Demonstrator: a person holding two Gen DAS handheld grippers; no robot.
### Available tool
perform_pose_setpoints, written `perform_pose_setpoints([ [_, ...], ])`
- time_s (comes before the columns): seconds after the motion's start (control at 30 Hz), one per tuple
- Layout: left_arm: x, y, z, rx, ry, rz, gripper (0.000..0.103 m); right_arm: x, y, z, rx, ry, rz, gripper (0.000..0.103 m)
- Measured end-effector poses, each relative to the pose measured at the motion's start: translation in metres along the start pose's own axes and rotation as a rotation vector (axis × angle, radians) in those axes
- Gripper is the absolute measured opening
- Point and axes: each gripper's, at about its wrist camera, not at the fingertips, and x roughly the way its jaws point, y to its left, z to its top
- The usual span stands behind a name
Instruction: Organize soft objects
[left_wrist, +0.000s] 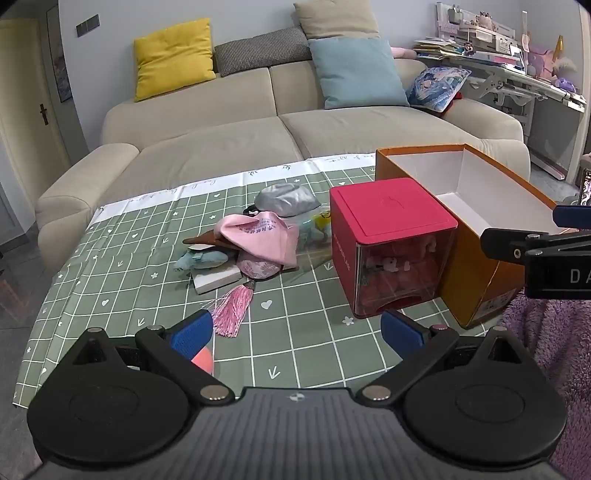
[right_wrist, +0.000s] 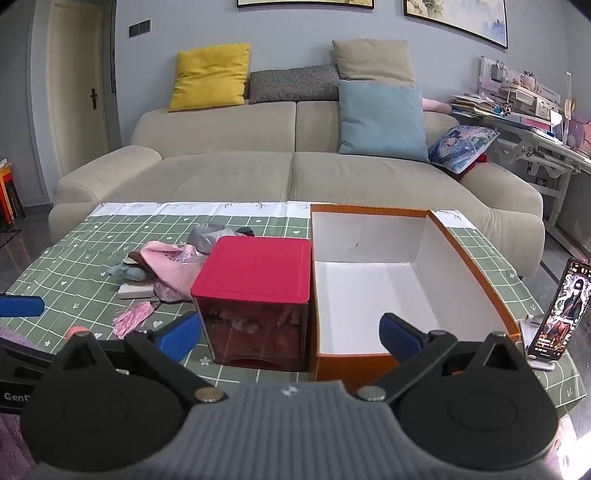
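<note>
A heap of soft things lies mid-table: a pink cloth (left_wrist: 260, 236) (right_wrist: 168, 260), a grey pouch (left_wrist: 286, 199) (right_wrist: 210, 234), a pale blue plush (left_wrist: 199, 258), a pink embroidered pouch (left_wrist: 258, 267) and its pink tassel (left_wrist: 232, 306) (right_wrist: 133, 317). An orange cardboard box (left_wrist: 480, 266) (right_wrist: 476, 273) with a white inside stands open at the right, nothing in it. My left gripper (left_wrist: 297, 334) is open near the table's front edge, short of the heap. Open too, my right gripper (right_wrist: 290, 334) hangs before the red-lidded box and the orange box.
A red-lidded clear box (left_wrist: 391, 236) (right_wrist: 258, 295) with small items inside stands between heap and orange box. A phone (right_wrist: 557, 310) leans on a stand at the right. A small white box (left_wrist: 218, 278) lies under the heap. A beige sofa (left_wrist: 295, 133) lies behind the green checked tablecloth (left_wrist: 110, 266).
</note>
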Motion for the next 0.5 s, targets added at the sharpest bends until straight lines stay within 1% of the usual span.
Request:
perform_pose_setpoints([
  [0.5, -0.0005, -0.0028, -0.0001, 0.0, -0.001, 0.004, 0.103, 0.0003, -0.0009, 0.0004, 0.006, 0.014, -0.002, 0.101],
])
